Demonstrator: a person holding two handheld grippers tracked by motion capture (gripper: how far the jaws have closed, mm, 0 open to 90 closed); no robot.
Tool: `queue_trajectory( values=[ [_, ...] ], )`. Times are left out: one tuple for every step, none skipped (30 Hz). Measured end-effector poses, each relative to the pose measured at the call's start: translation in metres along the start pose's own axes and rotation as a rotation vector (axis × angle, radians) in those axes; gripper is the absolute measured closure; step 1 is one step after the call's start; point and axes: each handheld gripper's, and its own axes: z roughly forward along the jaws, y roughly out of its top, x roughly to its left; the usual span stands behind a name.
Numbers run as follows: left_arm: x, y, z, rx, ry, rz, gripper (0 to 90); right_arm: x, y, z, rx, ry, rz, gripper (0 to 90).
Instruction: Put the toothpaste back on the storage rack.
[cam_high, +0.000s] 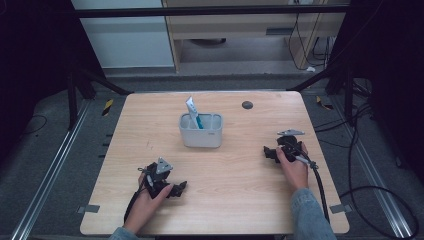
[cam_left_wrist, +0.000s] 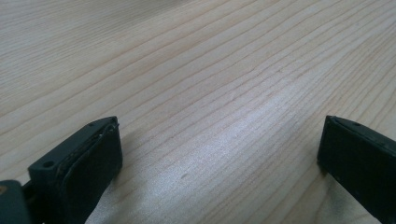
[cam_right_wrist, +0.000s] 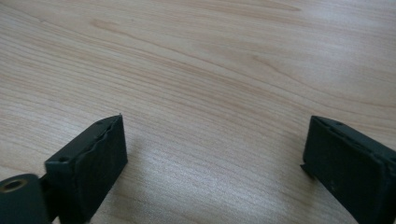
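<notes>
On table (cam_high: 225, 170), tube (cam_high: 193, 111) upright in holder (cam_high: 201, 134)

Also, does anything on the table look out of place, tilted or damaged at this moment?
Nothing is spilled or broken. The grey holder stands upright mid-table, and the white and teal tube leans in its left compartment. The left gripper and right gripper rest open on bare wood. A small dark round spot sits near the far edge.

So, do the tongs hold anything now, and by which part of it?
Nothing is held. The left tongs and the right tongs are both open, with bare table between the jaws.
</notes>
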Motion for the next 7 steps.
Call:
queue_trajectory(
  values=[
    [0.0,0.0,0.0,0.0,0.0,0.0,0.0,-0.0001,-0.0002,0.0001,0.006,-0.007,0.004,2.5],
    [0.0,0.0,0.0,0.0,0.0,0.0,0.0,-0.0003,-0.0003,0.0003,0.013,-0.012,0.013,0.3],
    [0.0,0.0,0.0,0.0,0.0,0.0,0.0,-0.0009,-0.0002,0.0004,0.019,-0.02,0.028,0.2],
    [0.0,0.0,0.0,0.0,0.0,0.0,0.0,-0.0016,-0.0004,0.0002,0.02,-0.03,0.035,0.3],
    [-0.0001,0.0,0.0,0.0,0.0,0.0,0.0,-0.0022,-0.0006,0.0002,0.019,-0.044,0.046,0.3],
    [-0.0002,0.0001,0.0001,0.0,0.001,-0.001,0.0,-0.0026,-0.0007,0.0001,0.019,-0.044,0.047,0.3],
    [-0.0002,0.0001,0.0002,0.0,0.001,-0.001,0.0,-0.0025,-0.0007,0.0001,0.018,-0.046,0.048,0.2]
  ],
)
